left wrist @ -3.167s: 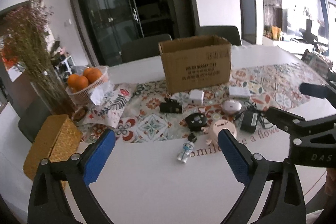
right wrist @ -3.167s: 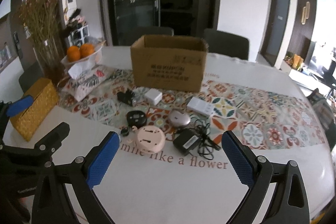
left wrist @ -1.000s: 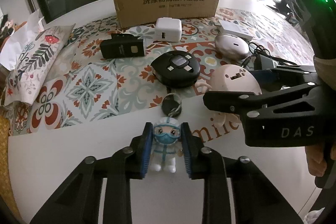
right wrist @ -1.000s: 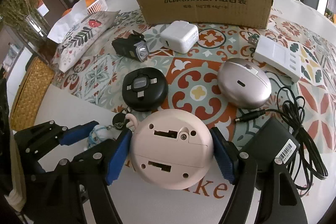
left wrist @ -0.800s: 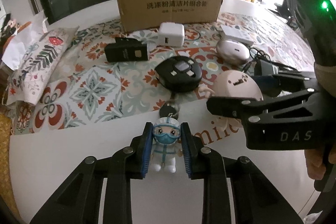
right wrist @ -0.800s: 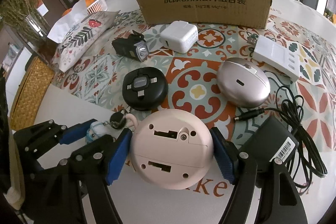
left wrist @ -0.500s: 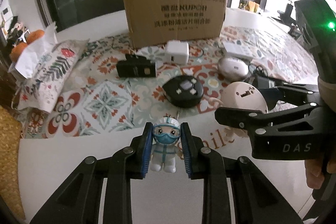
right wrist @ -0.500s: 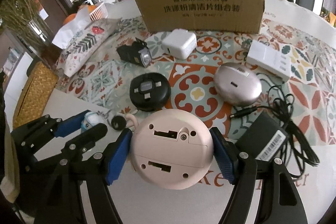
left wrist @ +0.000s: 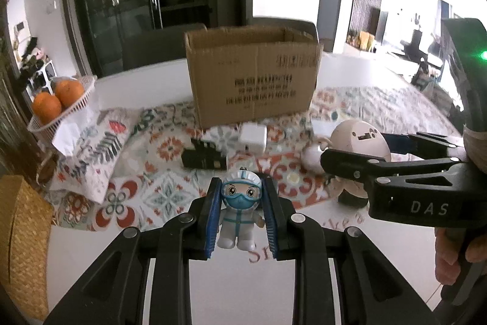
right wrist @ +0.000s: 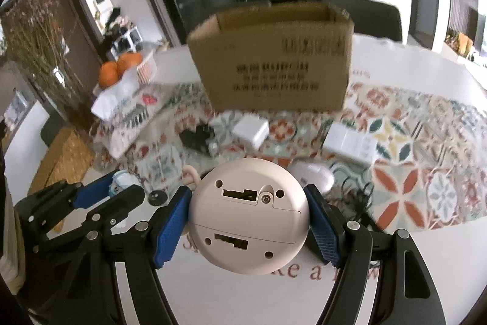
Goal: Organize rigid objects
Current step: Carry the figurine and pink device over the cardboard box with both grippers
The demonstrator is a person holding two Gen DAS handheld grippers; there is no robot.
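Toys are up off the table: my left gripper (left wrist: 242, 215) pinches the doll (left wrist: 240, 210), my right gripper (right wrist: 248, 221) hugs the pink gadget (right wrist: 248, 217). Next, I think, both go over the box (left wrist: 252, 75) and drop in.

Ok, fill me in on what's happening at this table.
A person is tidying small items with two handheld grippers. The left gripper is clamped on a little figurine in a white protective suit, and the right gripper holds a round pink device bottom side up. Both are off the table, facing the open cardboard box. A white charger, black gadget and flat white box remain on the patterned runner.
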